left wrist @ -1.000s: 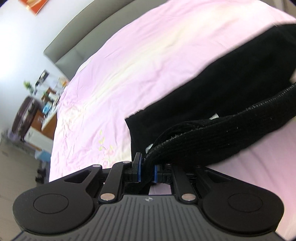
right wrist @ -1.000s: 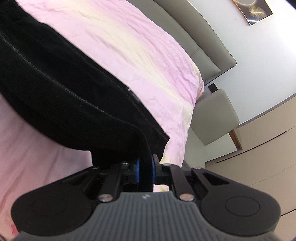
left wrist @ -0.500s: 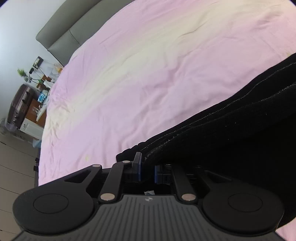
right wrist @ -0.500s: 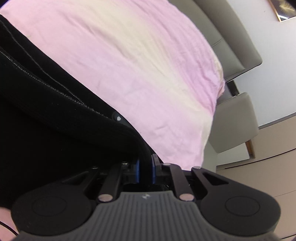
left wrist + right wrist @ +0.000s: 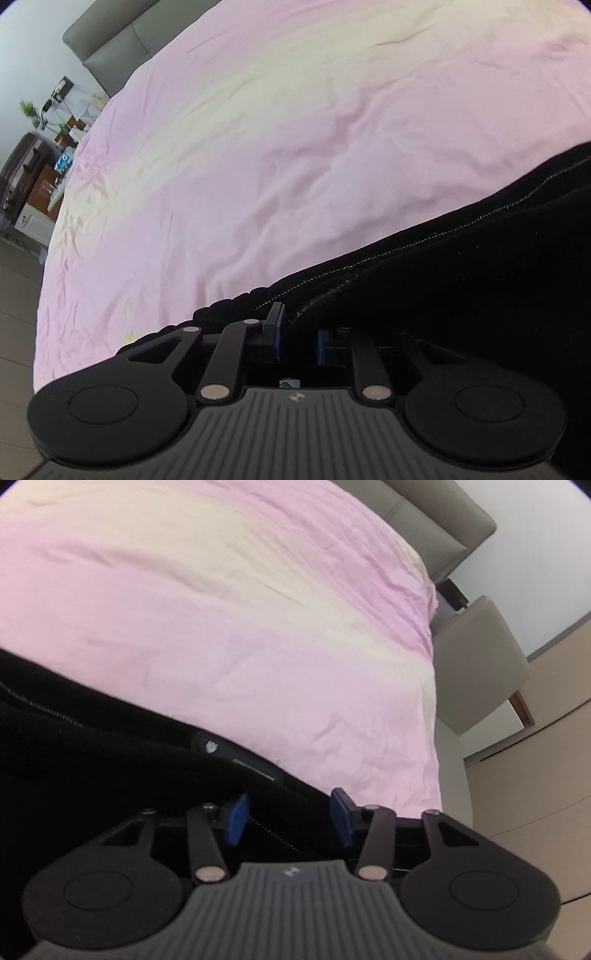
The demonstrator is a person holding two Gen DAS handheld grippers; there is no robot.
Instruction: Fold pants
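Black pants [image 5: 461, 280] lie on the pink bedsheet [image 5: 295, 147], filling the lower right of the left wrist view and the lower left of the right wrist view [image 5: 92, 760]. My left gripper [image 5: 297, 334] sits low over the pants' edge, its blue pads a small gap apart with dark fabric between them. My right gripper [image 5: 290, 818] is open, its blue pads wide apart over the pants' edge near a small label [image 5: 210, 746], gripping nothing.
A grey headboard [image 5: 110, 48] stands at the bed's far end. A cluttered side table [image 5: 55, 147] and a dark suitcase [image 5: 18, 170] are at the left. A grey padded chair [image 5: 476, 657] and beige cabinets [image 5: 535, 775] stand right of the bed.
Both grippers have lowered the pants onto the bed. The right gripper has opened and let go of the fabric. The left gripper's pads have parted slightly.
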